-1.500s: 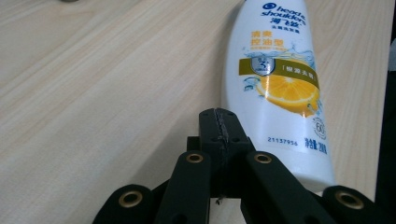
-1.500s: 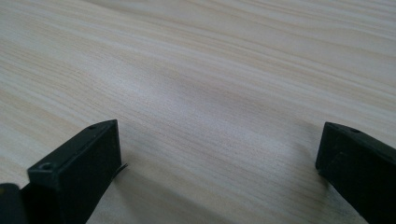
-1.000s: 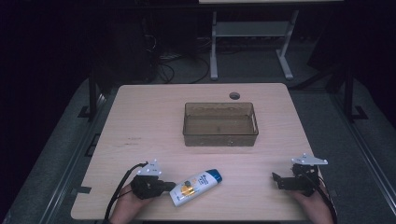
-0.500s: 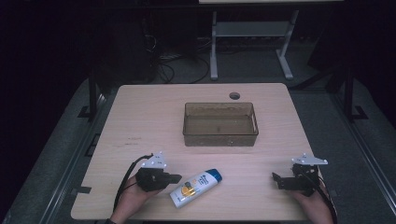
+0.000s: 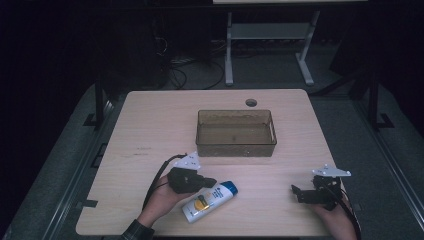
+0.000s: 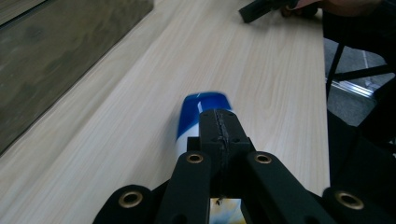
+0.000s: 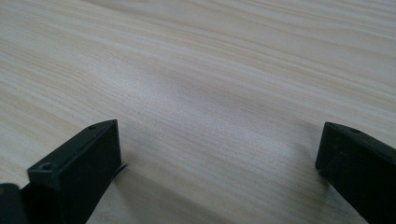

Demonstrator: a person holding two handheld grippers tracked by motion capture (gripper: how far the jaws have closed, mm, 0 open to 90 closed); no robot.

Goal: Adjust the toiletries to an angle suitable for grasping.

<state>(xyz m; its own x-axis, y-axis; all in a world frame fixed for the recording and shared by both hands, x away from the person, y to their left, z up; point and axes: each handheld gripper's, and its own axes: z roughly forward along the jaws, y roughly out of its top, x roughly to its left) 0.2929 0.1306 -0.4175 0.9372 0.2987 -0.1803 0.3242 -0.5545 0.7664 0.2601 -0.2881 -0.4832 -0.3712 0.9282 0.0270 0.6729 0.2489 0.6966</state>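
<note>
- Left tongs are pressed together with nothing between them, tips sitting right over the bottle near its blue cap end, so no grab yet.
- Right tongs are spread wide and parked low over bare tabletop, well away from the bottle.
- The bottle's lying on its side near the front edge, between the two hands, cap pointing toward the bin.
- The clear bin mid-tabletop looks empty, so I'd guess the job is basically at the start: grip, lift and drop-in all left to do.
</note>
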